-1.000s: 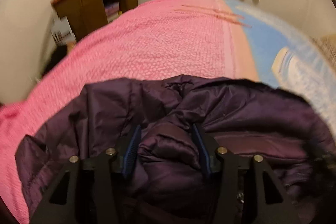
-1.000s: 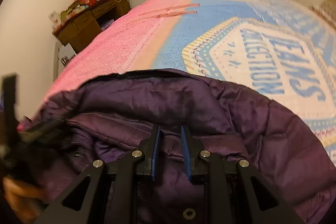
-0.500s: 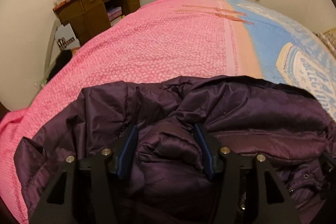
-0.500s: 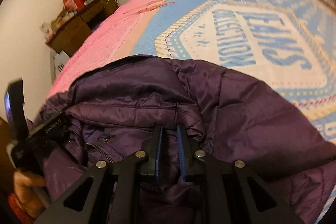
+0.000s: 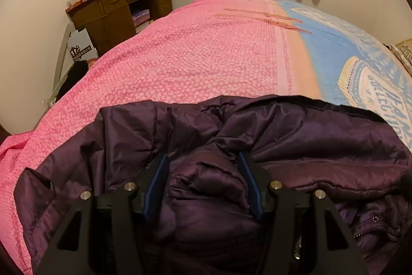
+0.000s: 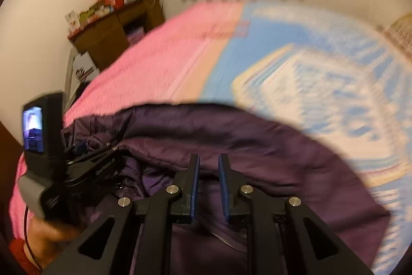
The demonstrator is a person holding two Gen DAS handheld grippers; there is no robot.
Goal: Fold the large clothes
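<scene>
While both grippers are on the garment, the fold itself looks barely begun.

Garment: dark purple padded jacket (image 5: 309, 135), lying bunched at the near edge of the bed (image 5: 206, 56), partly on the pink half of the cover and partly on the blue printed half. Most of the bed beyond it is bare.

Left gripper (image 5: 203, 159): jaws clenched about half wide on a thick puffed roll of the jacket, with cloth filling the gap between the pads. In the right wrist view the same tool sits at the jacket's left end, held by a hand (image 6: 51, 231).

Right gripper (image 6: 208, 159): jaws have just been closing and now stand narrow, with a thin fold of jacket between them. The jacket shows sharp while the bed smears, so I judge the cloth is pinched and travelling with the tool.

Progress, as a judgement:
- Done: two holds taken along the near edge.
- Not done: no flat panel, no clean crease, and no sleeve laid in. Sleeves cannot be told apart in the heap. A zip and snaps show at the open front.
- Left: spread or lift, fold in halves, smooth.

Containers: none in play on the bed. The desk (image 5: 113, 9) in the far corner has an open compartment holding a stack, pinkish purple, too small to identify. Boxes and clutter sit on top.
</scene>
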